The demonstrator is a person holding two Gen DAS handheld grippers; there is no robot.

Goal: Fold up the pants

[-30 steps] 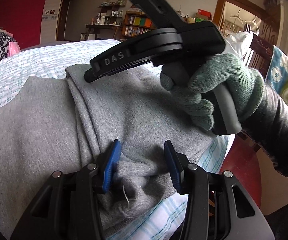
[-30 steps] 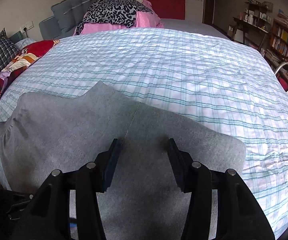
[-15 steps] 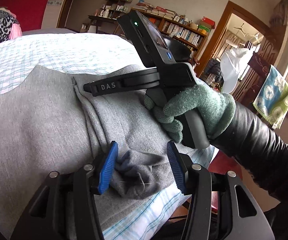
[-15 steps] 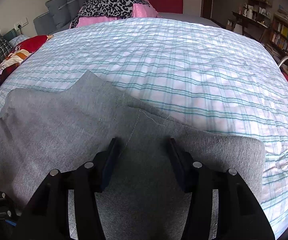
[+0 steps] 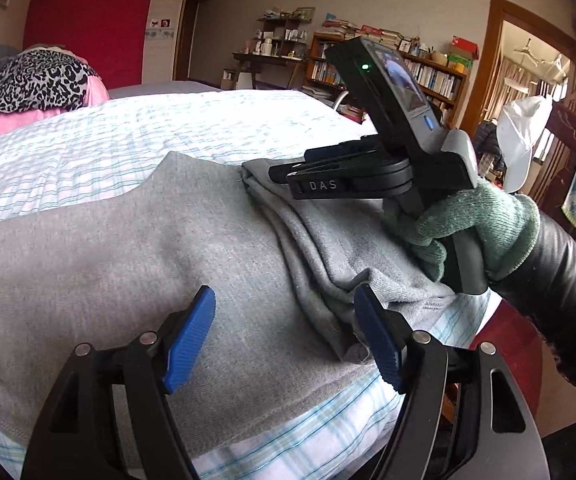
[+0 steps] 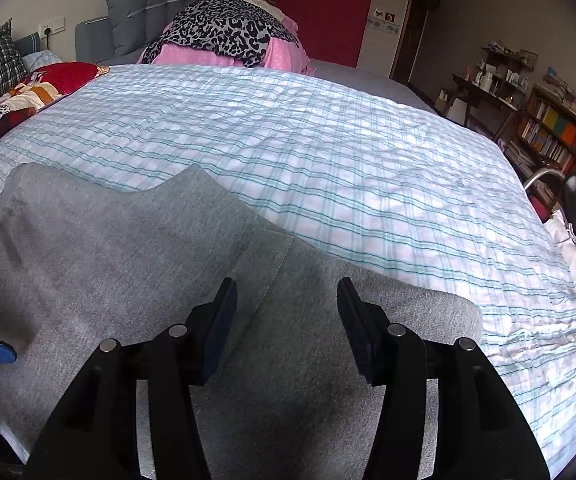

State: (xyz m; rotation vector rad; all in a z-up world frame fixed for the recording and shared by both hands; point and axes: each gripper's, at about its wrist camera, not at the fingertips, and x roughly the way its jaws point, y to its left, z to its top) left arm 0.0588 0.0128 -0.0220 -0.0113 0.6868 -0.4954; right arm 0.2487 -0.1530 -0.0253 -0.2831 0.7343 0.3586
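Note:
Grey pants [image 5: 127, 248] lie folded on the striped bed, with a bunched leg end [image 5: 352, 280] along their right side. My left gripper [image 5: 288, 336] is open just above the pants, its right blue pad beside the bunched cloth, holding nothing. My right gripper [image 6: 285, 320] is open, low over the folded grey pants [image 6: 127, 264]; its jaws are empty. In the left wrist view the right gripper [image 5: 283, 174] lies flat over the far part of the folded leg, held by a green-gloved hand [image 5: 472, 228].
The bed's plaid sheet [image 6: 368, 160] stretches away beyond the pants. Pillows and a leopard-print blanket [image 6: 223, 32] are piled at the headboard. Bookshelves [image 5: 420, 72] and a doorway stand right of the bed. The bed edge [image 5: 328, 440] is right under my left gripper.
My left gripper has let go of the bunched leg end, opened wider and shifted left. The right gripper has moved forward a little, staying open.

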